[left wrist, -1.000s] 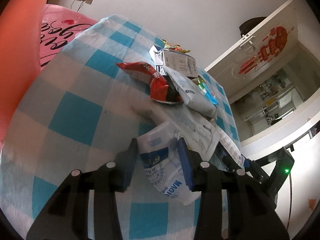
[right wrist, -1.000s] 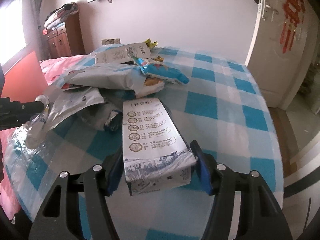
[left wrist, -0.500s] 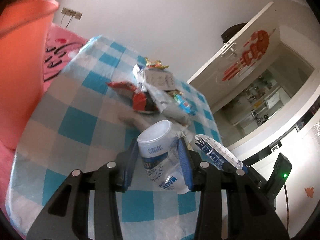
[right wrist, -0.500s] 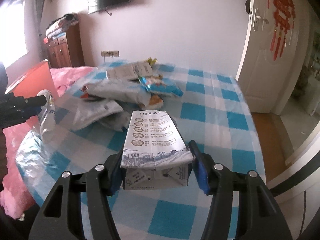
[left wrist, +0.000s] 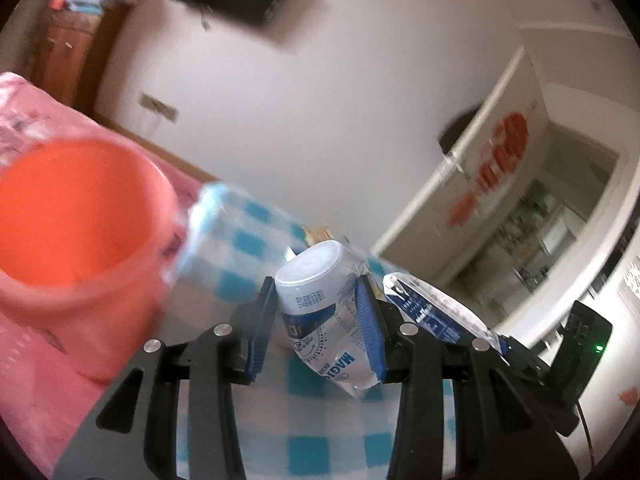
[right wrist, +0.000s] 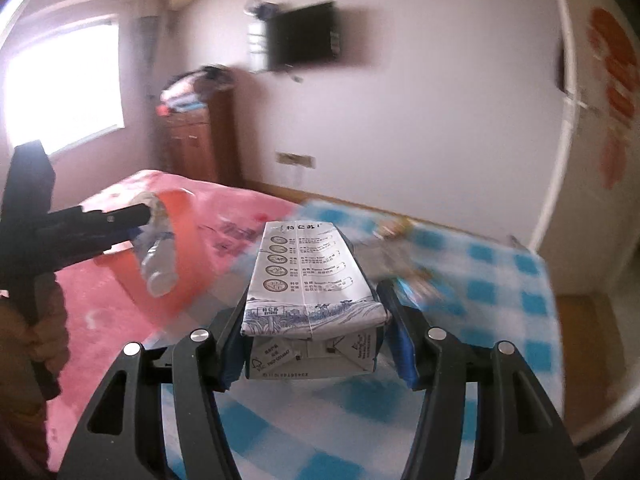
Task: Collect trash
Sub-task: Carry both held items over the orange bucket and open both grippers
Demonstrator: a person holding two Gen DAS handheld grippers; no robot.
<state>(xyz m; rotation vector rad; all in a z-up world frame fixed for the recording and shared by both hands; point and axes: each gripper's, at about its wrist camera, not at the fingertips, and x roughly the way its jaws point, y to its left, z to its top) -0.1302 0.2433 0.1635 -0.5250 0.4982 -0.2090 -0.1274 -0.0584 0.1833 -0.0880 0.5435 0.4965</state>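
Both loads lifted clear of the checked surface (left wrist: pixel 256 432) since a second ago; left tool (left wrist: pixel 316 320) clamped narrow on the crumpled white-and-blue bottle (left wrist: pixel 320 312), right tool (right wrist: pixel 312 328) holding the milk carton (right wrist: pixel 308 280) at a medium spread; orange bucket (left wrist: pixel 72 224) now swung into the left view at ten o'clock, mouth open; remaining wrappers (right wrist: pixel 400 252) left at two o'clock on the cloth; apparently carrying phase, drop into the bucket judged next.
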